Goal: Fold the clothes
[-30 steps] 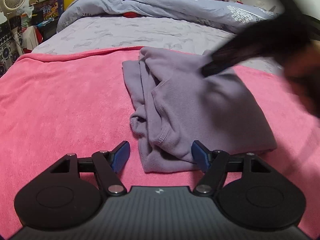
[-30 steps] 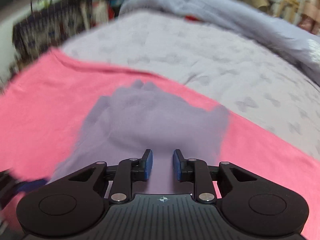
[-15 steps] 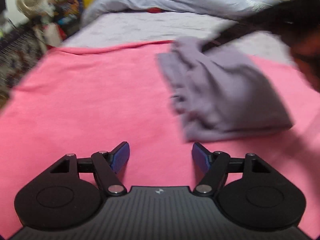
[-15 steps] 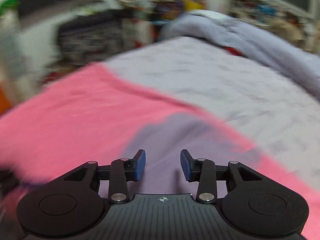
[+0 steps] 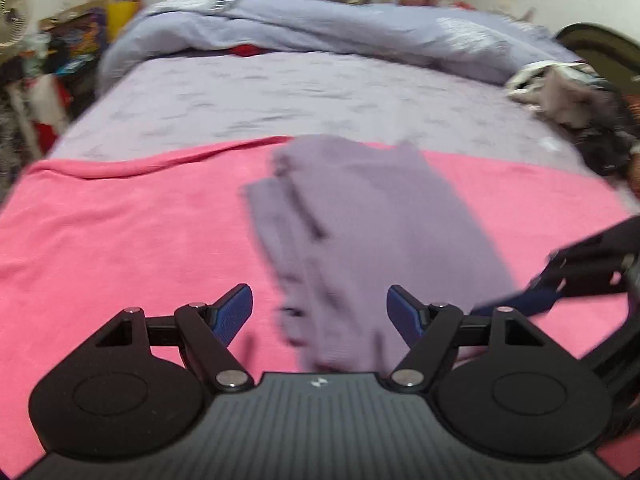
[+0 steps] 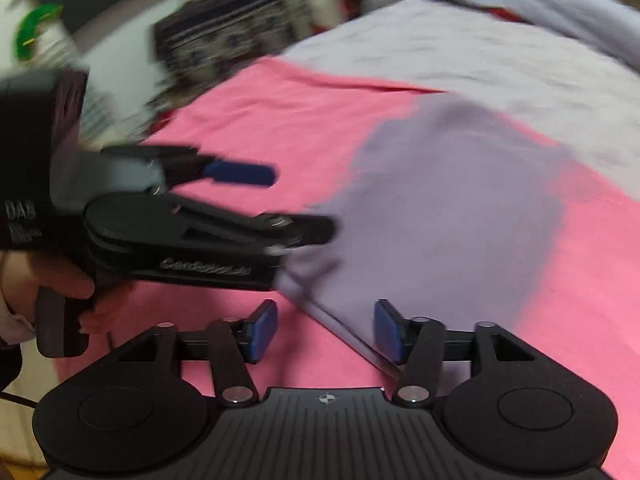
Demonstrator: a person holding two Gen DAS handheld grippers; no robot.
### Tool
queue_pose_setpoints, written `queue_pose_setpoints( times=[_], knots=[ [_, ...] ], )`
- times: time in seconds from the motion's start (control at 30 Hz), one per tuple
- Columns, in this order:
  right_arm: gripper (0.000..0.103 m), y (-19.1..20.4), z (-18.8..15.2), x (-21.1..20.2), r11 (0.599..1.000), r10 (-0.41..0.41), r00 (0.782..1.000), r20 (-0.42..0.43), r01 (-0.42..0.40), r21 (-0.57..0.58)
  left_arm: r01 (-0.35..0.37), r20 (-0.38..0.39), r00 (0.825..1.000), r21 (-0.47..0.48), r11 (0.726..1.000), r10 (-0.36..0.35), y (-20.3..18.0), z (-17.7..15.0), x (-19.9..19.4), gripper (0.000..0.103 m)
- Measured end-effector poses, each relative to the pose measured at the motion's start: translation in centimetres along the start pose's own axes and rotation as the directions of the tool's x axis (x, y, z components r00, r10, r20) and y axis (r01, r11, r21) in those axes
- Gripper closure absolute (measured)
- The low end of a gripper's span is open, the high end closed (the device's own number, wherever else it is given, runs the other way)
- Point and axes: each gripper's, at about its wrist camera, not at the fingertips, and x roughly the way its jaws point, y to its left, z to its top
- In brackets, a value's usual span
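Grippers both stand apart and hold nothing: left gripper (image 5: 319, 312) and right gripper (image 6: 325, 330) flank the near end of the folded purple garment (image 5: 372, 232) on the pink blanket (image 5: 120, 232). Better to pinch both near corners together, then lift evenly so layers stay aligned.

A big bed (image 5: 280, 96) has a soft purple sheet. A pink blanket (image 5: 120, 232) lies over the near part. A puffy purple quilt (image 5: 340, 28) is bunched at the far end. A white fan (image 5: 14, 16) stands far left by a light wall
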Motion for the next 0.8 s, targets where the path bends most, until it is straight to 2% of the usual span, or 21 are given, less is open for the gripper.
queue_pose_setpoints(
  times=[0.03, 0.1, 0.13, 0.2, 0.3, 0.37, 0.4, 0.43, 0.5, 0.53, 0.6, 0.67, 0.73, 0.8],
  knots=[
    [0.039, -0.7, -0.6, -0.8, 0.999, -0.041, 0.999, -0.013, 0.041, 0.026, 0.024, -0.004, 1.000, -0.016, 1.000, -0.024, -0.1, -0.3, 0.1, 0.046],
    [0.038, -2.0, -1.3, -1.5, 0.992, -0.102, 0.994, -0.044, 0.105, 0.067, 0.072, -0.009, 0.997, -0.048, 0.996, -0.072, -0.3, -0.8, 0.3, 0.052],
    [0.038, -2.6, -1.4, -1.5, 0.988, -0.122, 0.991, -0.049, 0.126, 0.092, 0.095, -0.012, 0.995, -0.064, 0.993, -0.096, -0.3, -1.0, 0.4, 0.052],
    [0.038, -3.6, -1.6, -1.6, 0.976, -0.158, 0.986, -0.059, 0.165, 0.141, 0.074, -0.025, 0.997, -0.057, 0.996, -0.076, -0.5, -1.2, 0.8, 0.052],
    [0.038, -4.0, -1.8, -1.6, 0.966, -0.160, 0.986, -0.045, 0.166, 0.197, 0.044, -0.034, 0.998, -0.050, 0.998, -0.045, -0.5, -1.1, 1.0, 0.050],
    [0.035, -3.8, -2.1, -1.5, 0.967, -0.155, 0.987, -0.040, 0.160, 0.197, 0.026, -0.040, 0.999, -0.051, 0.998, -0.028, -0.5, -1.0, 1.4, 0.038],
    [0.035, -3.7, -2.2, -1.3, 0.969, -0.152, 0.988, -0.041, 0.157, 0.193, -0.008, -0.067, 0.998, -0.040, 0.999, 0.005, -0.5, -0.8, 2.3, 0.016],
    [0.034, -3.6, -2.5, -1.4, 0.970, -0.146, 0.988, -0.043, 0.152, 0.190, -0.047, -0.100, 0.994, -0.025, 0.999, 0.044, -0.5, -0.6, 3.4, 0.010],
    [0.034, -3.6, -2.7, -1.6, 0.971, -0.142, 0.989, -0.043, 0.147, 0.189, -0.065, -0.141, 0.988, -0.008, 0.998, 0.064, -0.4, -0.6, 4.8, 0.013],
    [0.034, -3.7, -2.9, -1.8, 0.971, -0.140, 0.989, -0.043, 0.146, 0.189, -0.070, -0.120, 0.990, -0.009, 0.997, 0.069, -0.3, -0.4, 4.5, 0.029],
    [0.034, -3.5, -3.0, -1.8, 0.970, -0.142, 0.989, -0.038, 0.147, 0.196, -0.108, -0.059, 0.993, -0.018, 0.994, 0.107, -0.2, 0.1, 3.3, 0.043],
    [0.032, -3.9, -3.1, -1.9, 0.965, -0.150, 0.988, -0.036, 0.154, 0.211, -0.133, 0.022, 0.991, -0.045, 0.990, 0.134, 0.1, 0.1, 1.5, 0.046],
    [0.031, -4.3, -3.3, -1.7, 0.959, -0.155, 0.987, -0.042, 0.160, 0.233, -0.058, 0.060, 0.996, -0.082, 0.995, 0.063, 0.8, 0.0, 0.4, 0.046],
    [0.031, -4.7, -3.4, -1.6, 0.952, -0.158, 0.986, -0.048, 0.165, 0.257, 0.005, 0.049, 0.999, -0.084, 0.996, -0.001, 1.0, -0.2, 0.3, 0.046]
  ],
)
